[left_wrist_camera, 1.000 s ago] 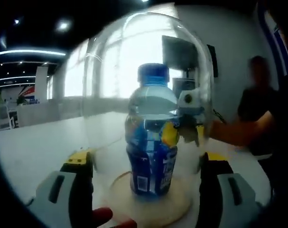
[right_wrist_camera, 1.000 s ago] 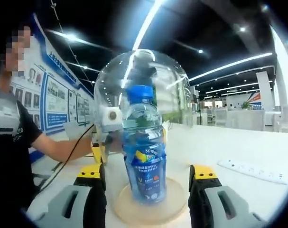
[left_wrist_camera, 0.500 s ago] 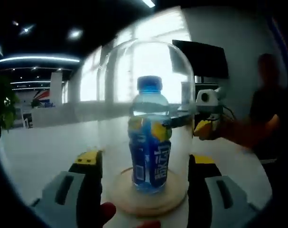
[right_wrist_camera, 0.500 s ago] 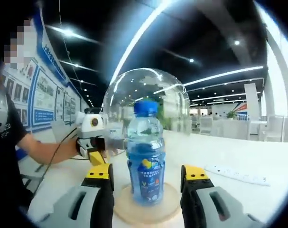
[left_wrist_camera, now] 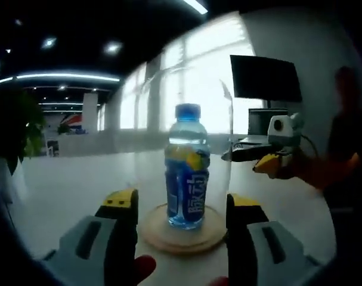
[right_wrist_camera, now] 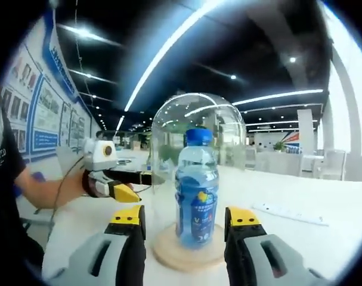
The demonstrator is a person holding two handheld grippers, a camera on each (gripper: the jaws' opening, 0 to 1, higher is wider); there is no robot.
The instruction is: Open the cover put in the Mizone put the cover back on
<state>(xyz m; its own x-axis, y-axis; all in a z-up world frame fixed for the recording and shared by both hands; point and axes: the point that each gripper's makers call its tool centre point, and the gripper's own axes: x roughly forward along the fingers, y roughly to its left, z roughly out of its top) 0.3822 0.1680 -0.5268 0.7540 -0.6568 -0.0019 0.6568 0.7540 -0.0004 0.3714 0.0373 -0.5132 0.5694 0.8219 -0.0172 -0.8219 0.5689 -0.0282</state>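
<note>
**Trainee:** Left gripper view. What has changed?

**Operator:** My left gripper (left_wrist_camera: 181, 205) has drawn back over the last second: the bottle (left_wrist_camera: 187, 166) looked larger before and now stands smaller, upright on the wooden base (left_wrist_camera: 182, 228) under the glass cover (left_wrist_camera: 181, 128). The cover is faint here, but it rests on the base. I judge all three steps done, with only the retreat left.

**Trainee:** And the tool?

**Operator:** Its jaws stand wide apart, either side of the base and nearer to me, holding nothing and touching nothing. My other gripper (left_wrist_camera: 252, 156) comes in from the right, held in a hand (left_wrist_camera: 306, 173). It hangs well clear of the cover, and I cannot tell how its jaws stand from here.

**Trainee:** Right gripper view?

**Operator:** The same retreat. The cover (right_wrist_camera: 195, 140) was close a second ago and now sits farther off on the white table (right_wrist_camera: 324, 220), dome seated over the bottle (right_wrist_camera: 197, 186) on its base (right_wrist_camera: 189, 253). My right gripper (right_wrist_camera: 185, 217) is wide and empty. The left gripper (right_wrist_camera: 124, 182) enters from the left, beside the cover and apart from it.
</note>
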